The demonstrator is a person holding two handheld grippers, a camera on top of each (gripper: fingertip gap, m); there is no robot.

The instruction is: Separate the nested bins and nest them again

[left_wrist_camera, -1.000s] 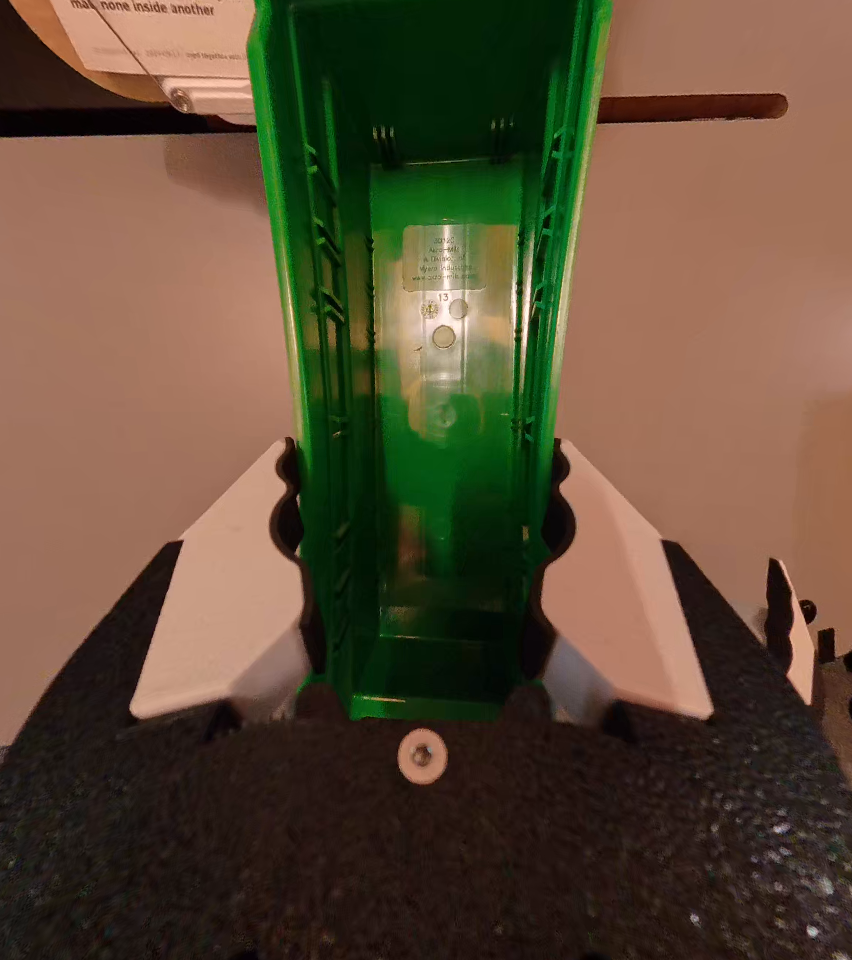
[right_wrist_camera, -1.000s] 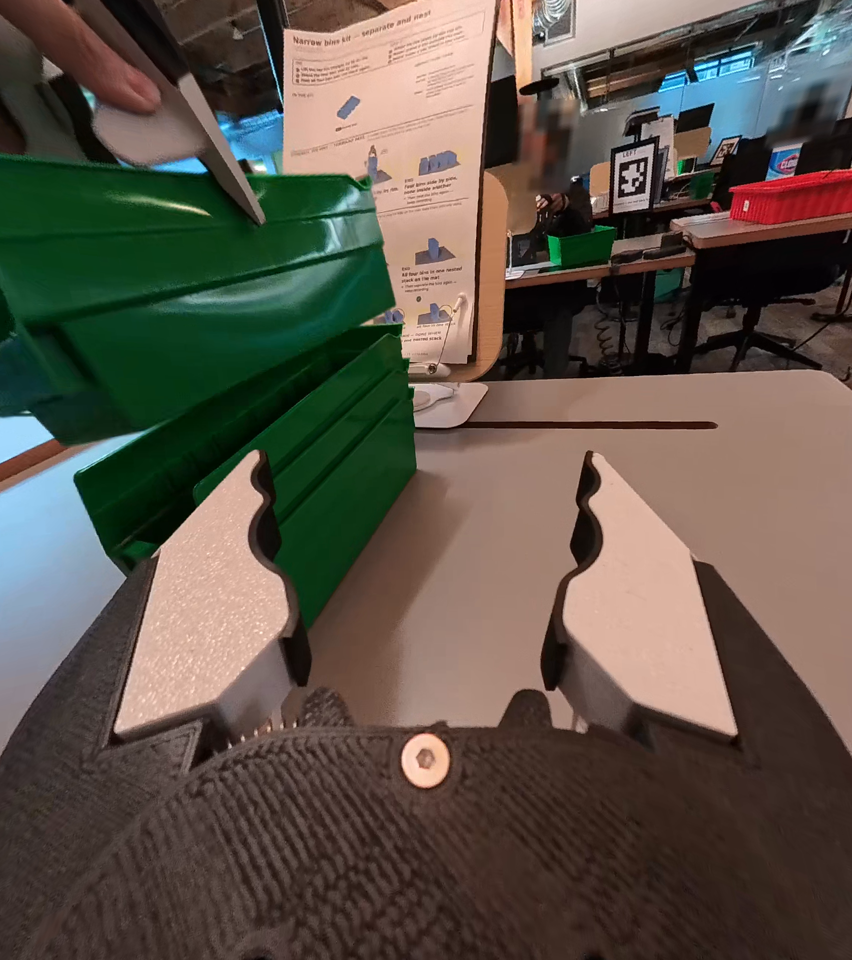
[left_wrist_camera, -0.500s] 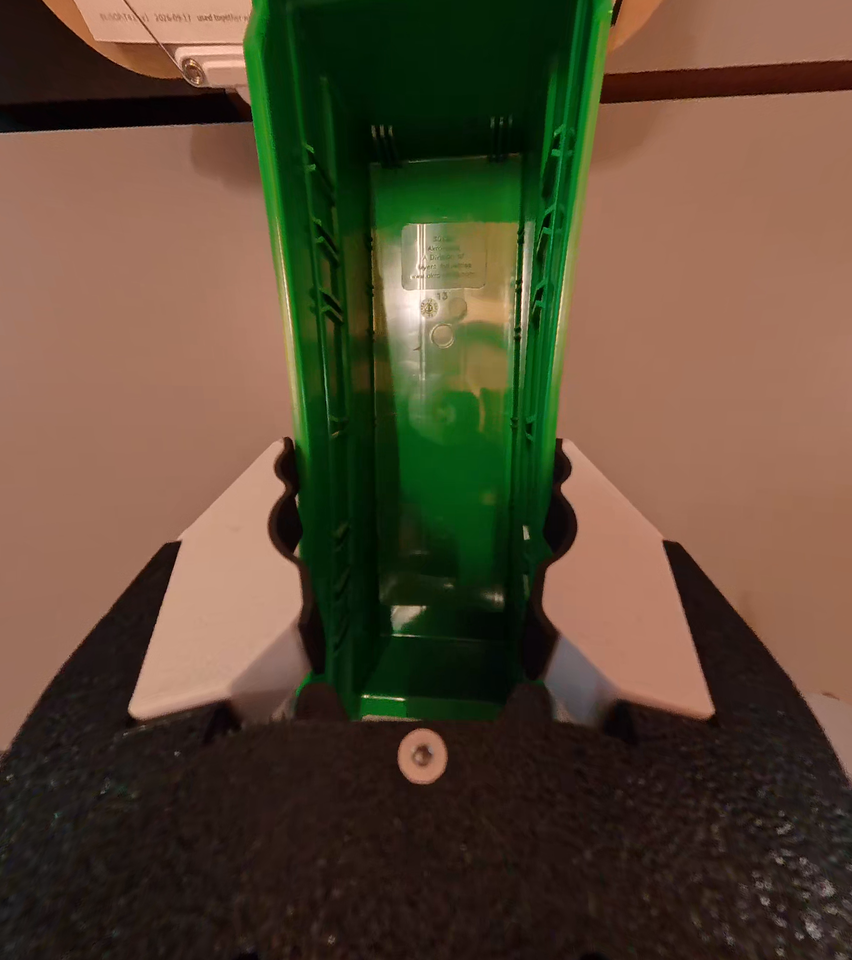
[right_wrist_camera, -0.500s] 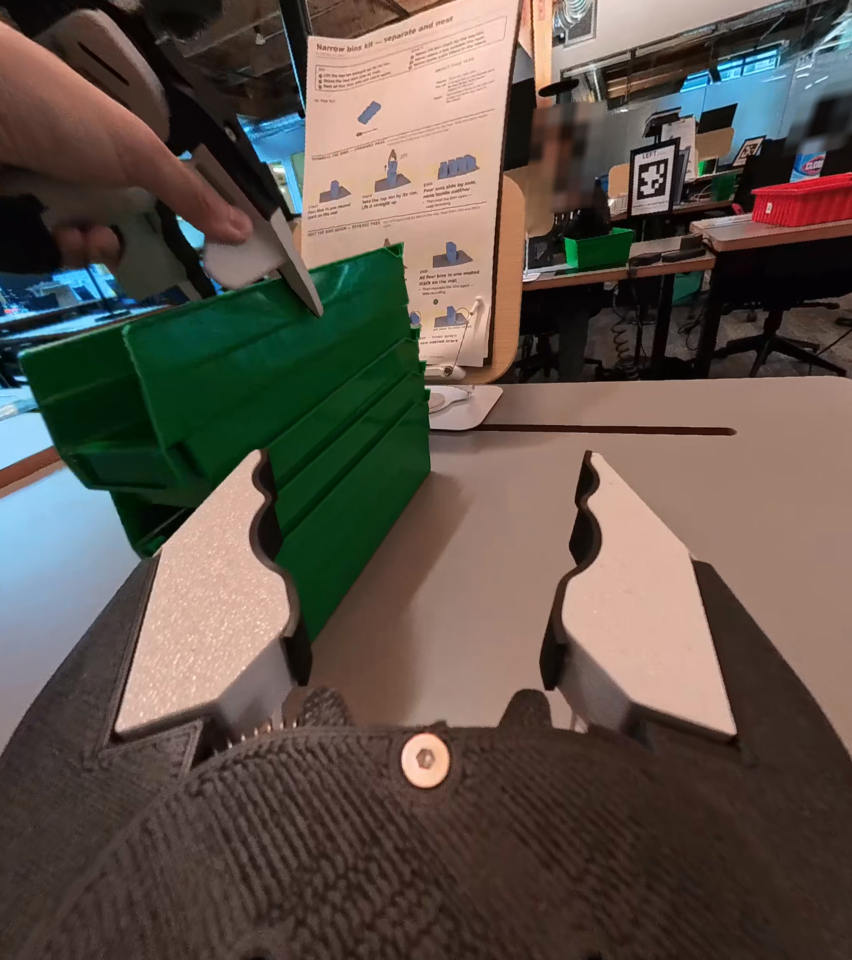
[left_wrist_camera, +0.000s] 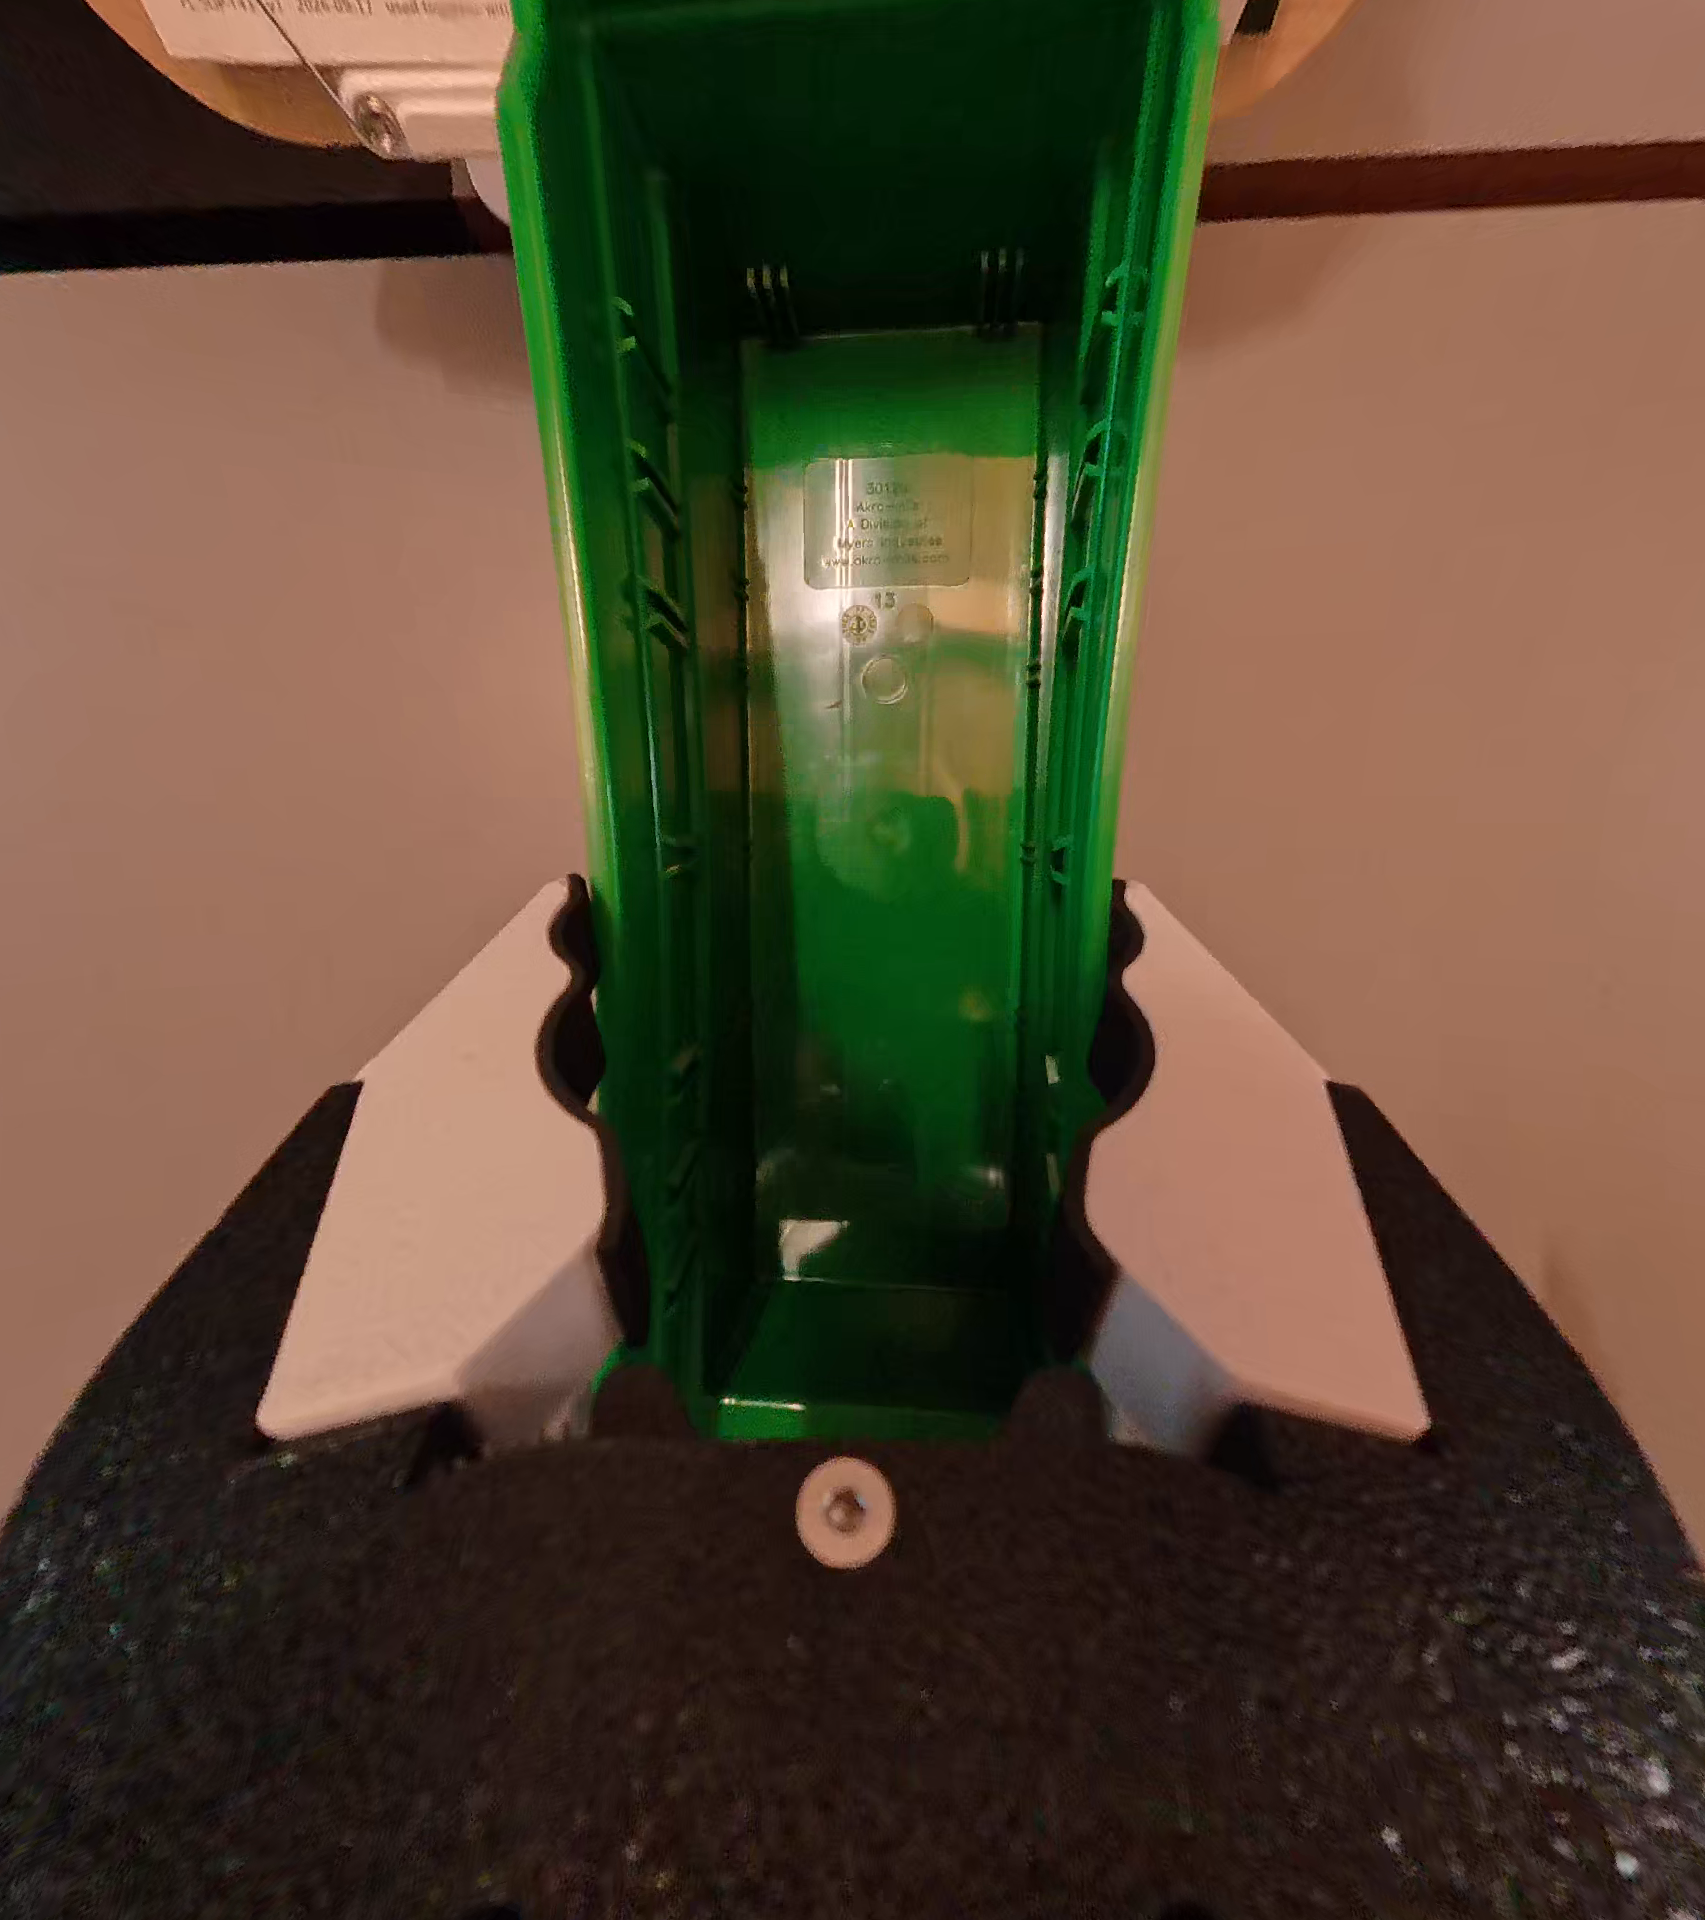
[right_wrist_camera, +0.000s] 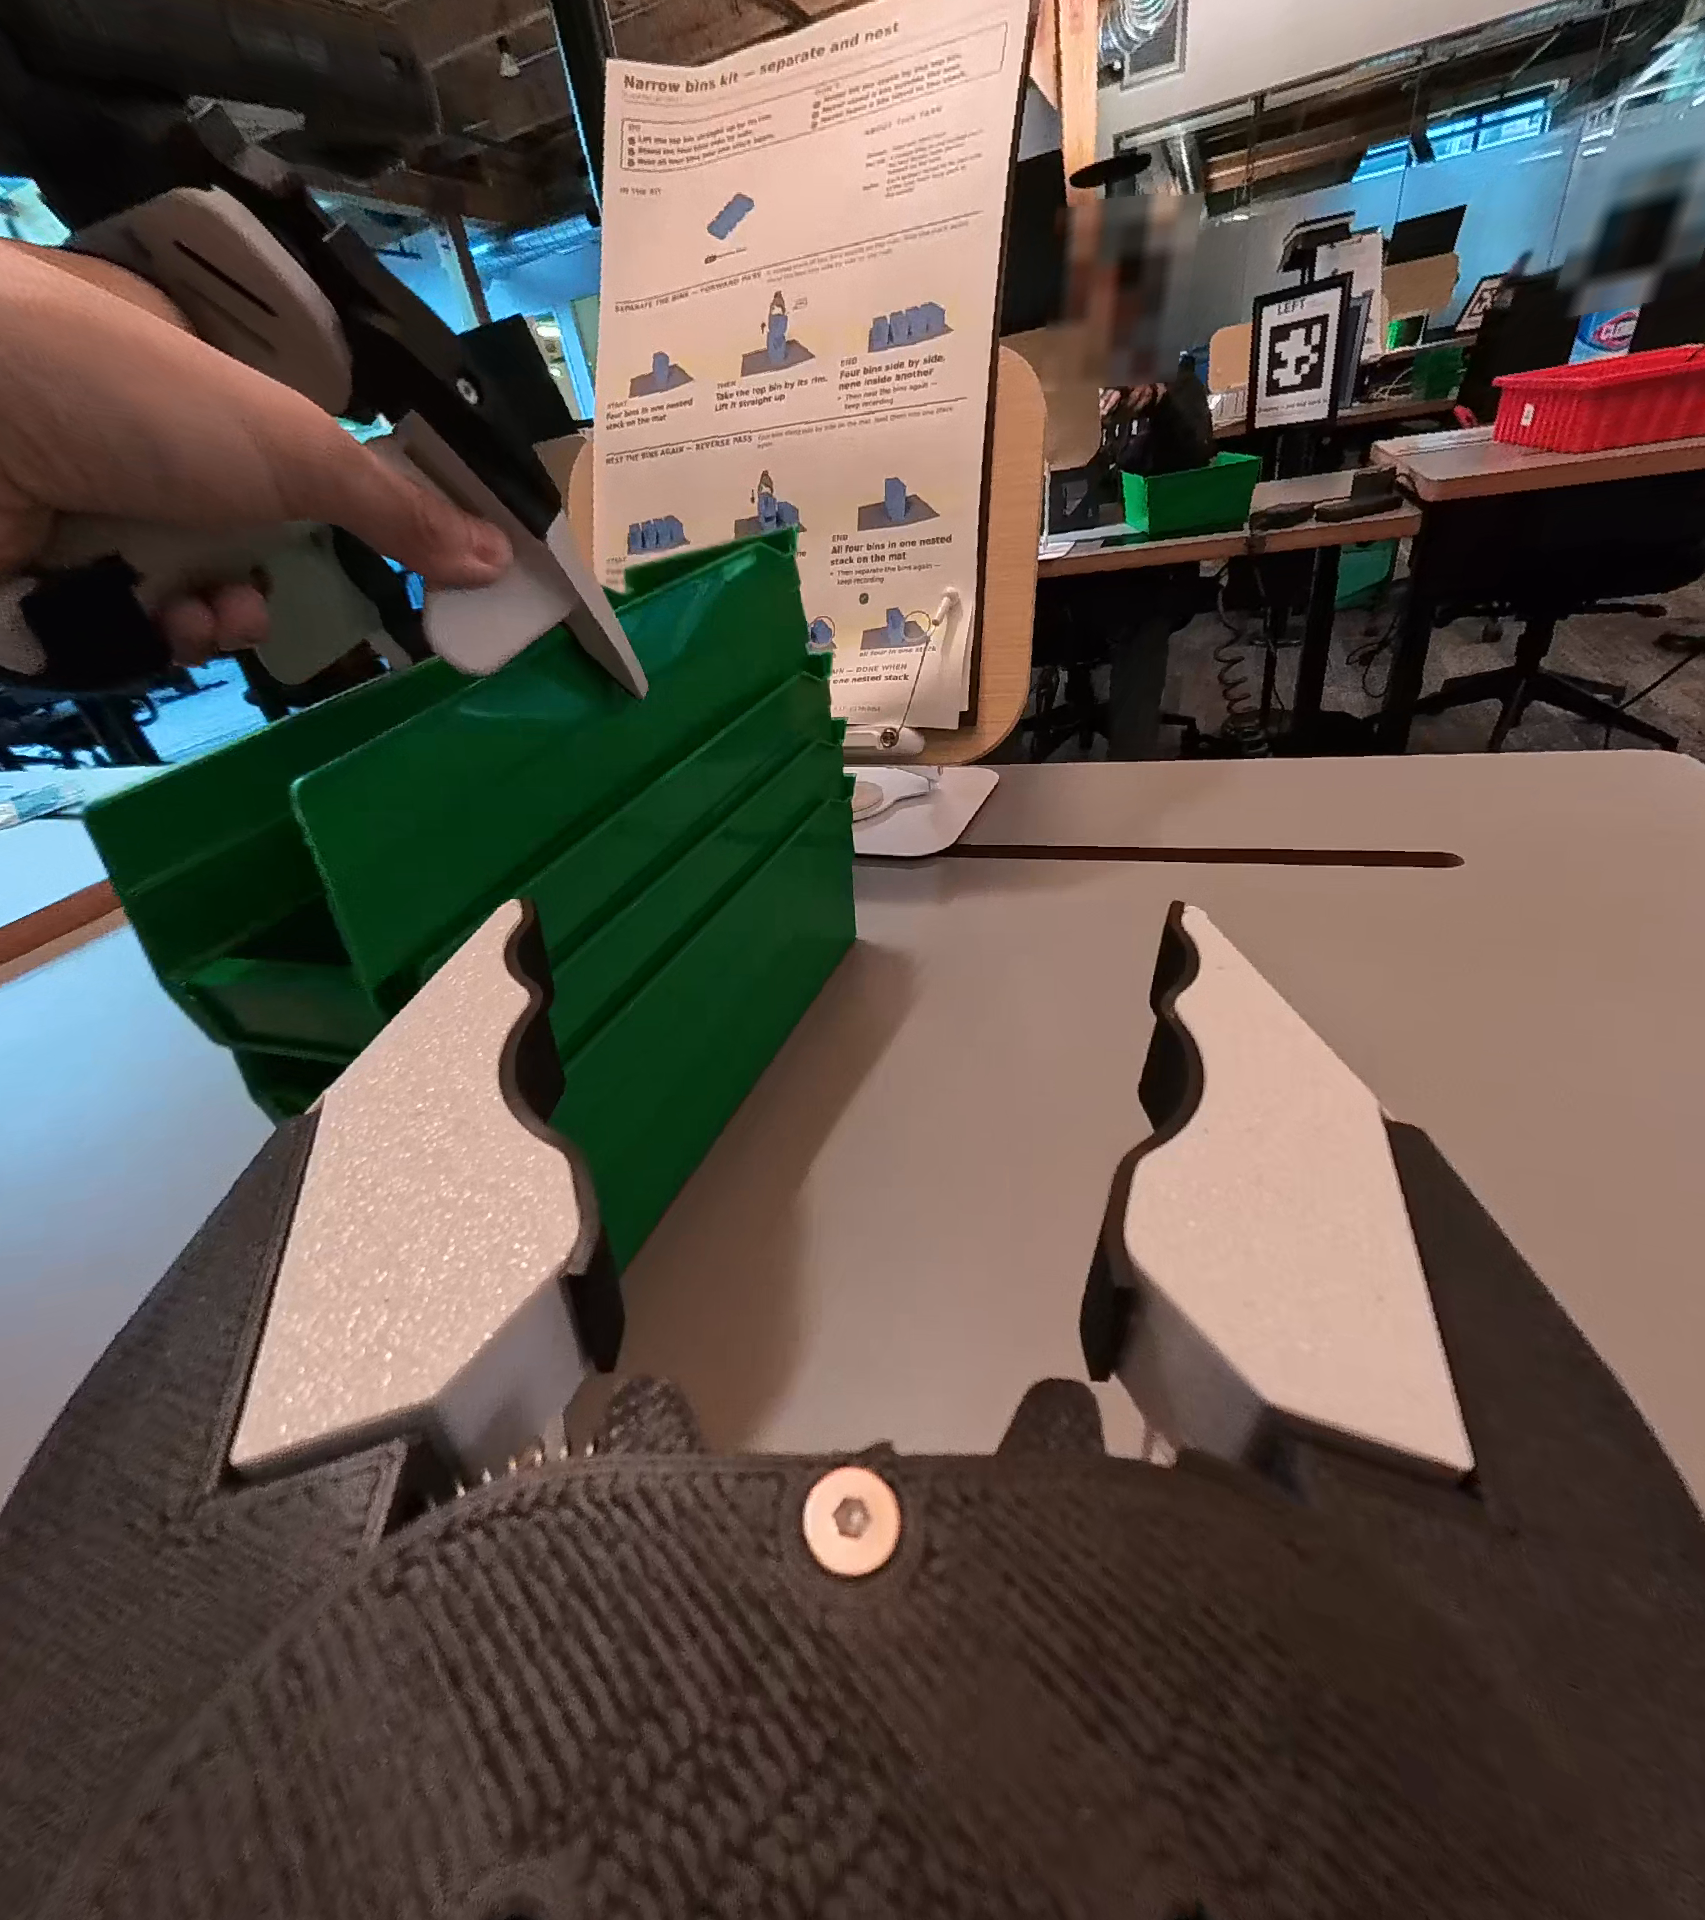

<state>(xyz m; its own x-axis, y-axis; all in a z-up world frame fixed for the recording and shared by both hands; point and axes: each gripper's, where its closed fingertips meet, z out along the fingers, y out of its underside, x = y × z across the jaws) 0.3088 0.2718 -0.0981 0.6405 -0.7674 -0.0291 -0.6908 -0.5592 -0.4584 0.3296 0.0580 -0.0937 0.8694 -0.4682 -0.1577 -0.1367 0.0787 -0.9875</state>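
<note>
My left gripper (left_wrist_camera: pixel 853 1039) is shut on a narrow green bin (left_wrist_camera: pixel 879 779), one finger on each long side wall, and I look down into its empty inside. In the right wrist view the same top bin (right_wrist_camera: pixel 515 769) sits nested in a stack of green bins (right_wrist_camera: pixel 702 997) on the grey table, with the left gripper (right_wrist_camera: pixel 609 649) and a hand on it from above. My right gripper (right_wrist_camera: pixel 853 1039) is open and empty, low over the table just right of the stack.
An instruction sheet on a wooden stand (right_wrist_camera: pixel 806 374) stands behind the stack at the table's far edge. A dark slot (right_wrist_camera: pixel 1201 858) runs across the table (right_wrist_camera: pixel 1347 987) at the back right. Desks, chairs and a red bin (right_wrist_camera: pixel 1648 393) are far behind.
The left gripper has lowered the held bin from above the stack down into it, so it now sits nested. The right gripper has stayed open in about the same place.
</note>
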